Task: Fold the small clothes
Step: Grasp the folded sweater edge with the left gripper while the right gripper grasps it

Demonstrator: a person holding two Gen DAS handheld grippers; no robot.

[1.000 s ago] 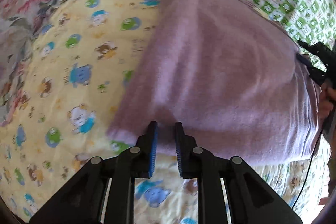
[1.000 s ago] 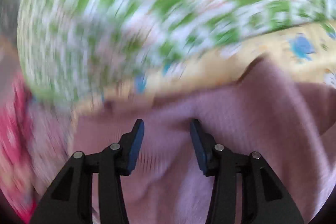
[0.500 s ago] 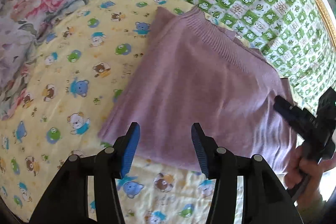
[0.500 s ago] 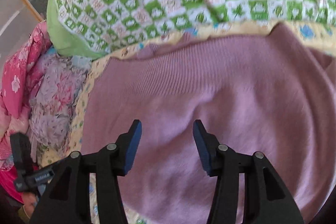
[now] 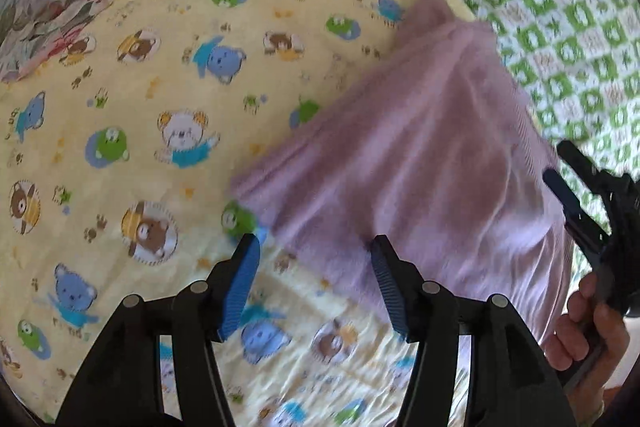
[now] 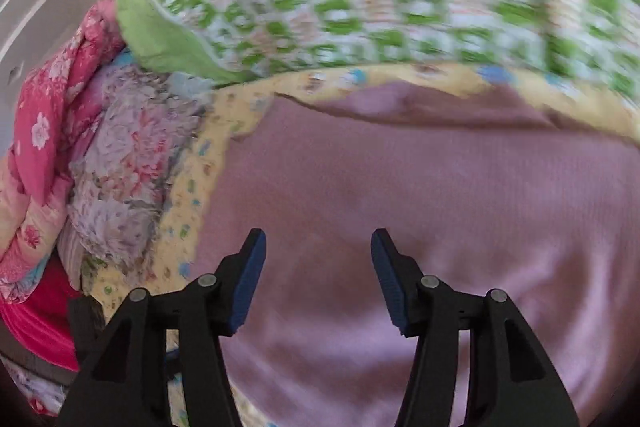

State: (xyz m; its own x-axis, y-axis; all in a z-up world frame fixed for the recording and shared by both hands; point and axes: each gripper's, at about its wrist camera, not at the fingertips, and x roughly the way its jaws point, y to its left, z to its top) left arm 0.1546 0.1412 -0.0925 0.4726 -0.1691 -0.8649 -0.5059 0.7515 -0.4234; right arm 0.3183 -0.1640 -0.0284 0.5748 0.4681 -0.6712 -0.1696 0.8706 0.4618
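Only from the left wrist does a hand (image 5: 588, 331) show beside the sweater (image 5: 420, 163).

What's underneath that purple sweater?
The purple sweater lies on a yellow sheet printed with cartoon bears, which shows around its edges. Anything directly beneath it is covered.

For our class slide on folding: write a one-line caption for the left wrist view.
Open left gripper above a purple garment lying on a bear-print sheet, right gripper at its far edge.
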